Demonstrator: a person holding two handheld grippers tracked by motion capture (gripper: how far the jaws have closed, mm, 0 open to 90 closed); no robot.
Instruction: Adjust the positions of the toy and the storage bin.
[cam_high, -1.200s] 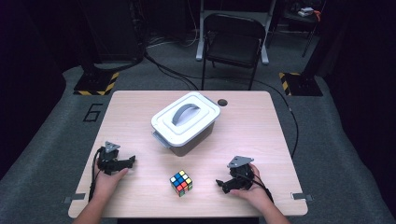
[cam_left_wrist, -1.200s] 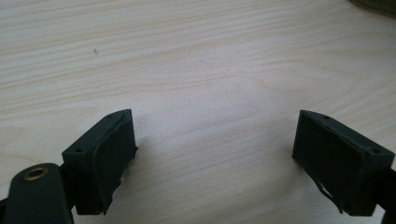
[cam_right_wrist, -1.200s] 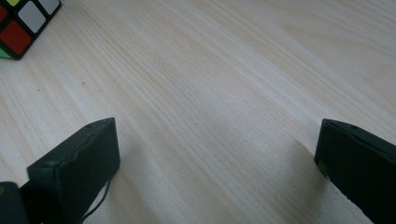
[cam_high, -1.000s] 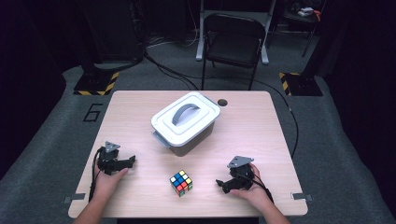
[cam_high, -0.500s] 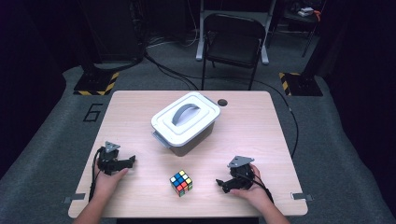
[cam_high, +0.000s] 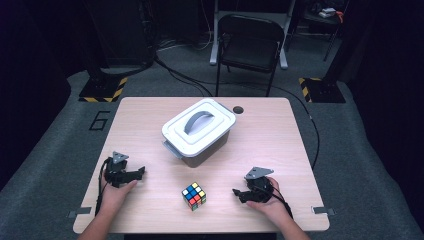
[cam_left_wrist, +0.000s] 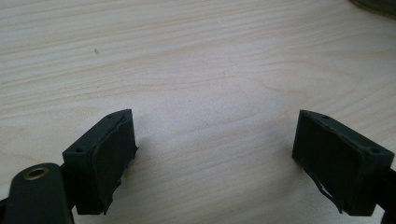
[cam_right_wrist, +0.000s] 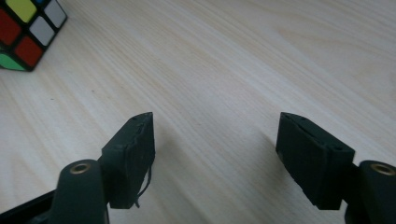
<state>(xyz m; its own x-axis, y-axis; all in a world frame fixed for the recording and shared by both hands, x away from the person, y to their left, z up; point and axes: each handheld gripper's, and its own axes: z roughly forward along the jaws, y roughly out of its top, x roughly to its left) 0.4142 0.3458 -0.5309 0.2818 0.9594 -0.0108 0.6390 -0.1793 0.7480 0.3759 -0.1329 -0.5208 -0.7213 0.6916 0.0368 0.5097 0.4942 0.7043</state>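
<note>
Right gripper (cam_high: 239, 194) fingers just narrowed, empty; hands unmoved, low on table (cam_high: 150, 120).

Your left gripper (cam_left_wrist: 215, 154) sits low over the table (cam_left_wrist: 201, 56), its two black fingers (cam_left_wrist: 105, 158) wide apart with only bare pale wood grain between them. A dark rounded edge (cam_left_wrist: 376, 4) cuts the top right corner; you cannot tell what it is.

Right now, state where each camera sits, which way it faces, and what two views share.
High view: above the near edge, facing forward-down on table, lidded box, both hands.
Left gripper view: on left gripper, facing bare wood between open jaws.
Right gripper view: on right gripper, jaws just closing on nothing.
Shared: cube, also high view.
</note>
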